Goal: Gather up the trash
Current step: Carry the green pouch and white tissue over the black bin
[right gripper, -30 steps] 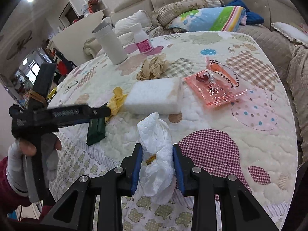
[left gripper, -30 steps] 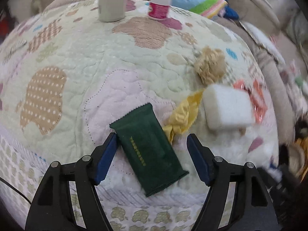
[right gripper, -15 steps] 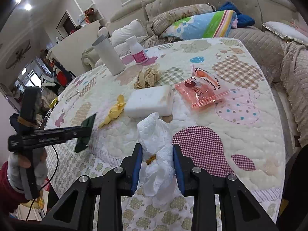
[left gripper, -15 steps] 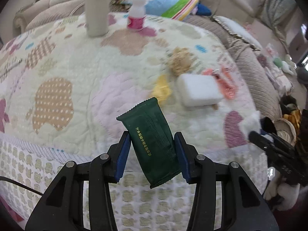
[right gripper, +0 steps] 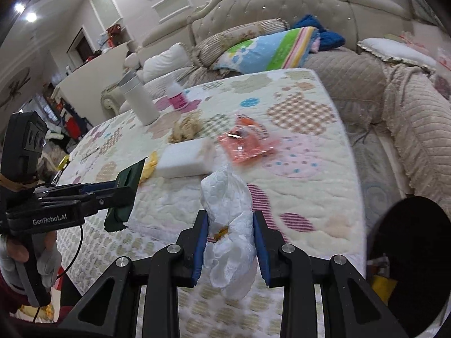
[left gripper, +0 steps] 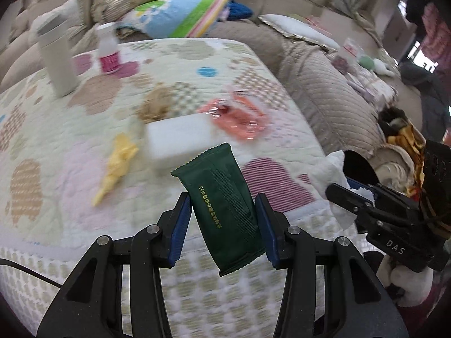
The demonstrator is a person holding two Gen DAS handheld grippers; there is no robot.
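My left gripper [left gripper: 222,225] is shut on a dark green wrapper [left gripper: 222,208] and holds it off the table's front edge; it also shows in the right wrist view [right gripper: 124,194]. My right gripper [right gripper: 229,239] is shut on a crumpled white tissue [right gripper: 231,214], also held off the table, to the right of the left one [left gripper: 332,177]. On the quilted table lie a yellow wrapper [left gripper: 118,163], a brown paper wad [left gripper: 156,107] and an orange plastic bag [left gripper: 236,115]. A dark bin opening [right gripper: 408,253] shows at the lower right.
A white sponge block [left gripper: 180,143] lies mid-table. A white tumbler [left gripper: 56,53] and a pink-labelled bottle [left gripper: 108,50] stand at the back. A beige sofa with pillows [right gripper: 267,48] wraps behind and to the right of the table.
My left gripper closed on the green wrapper, lifted it off the table and swung right. My right gripper drew back and right with the tissue, bringing the dark bin into view.
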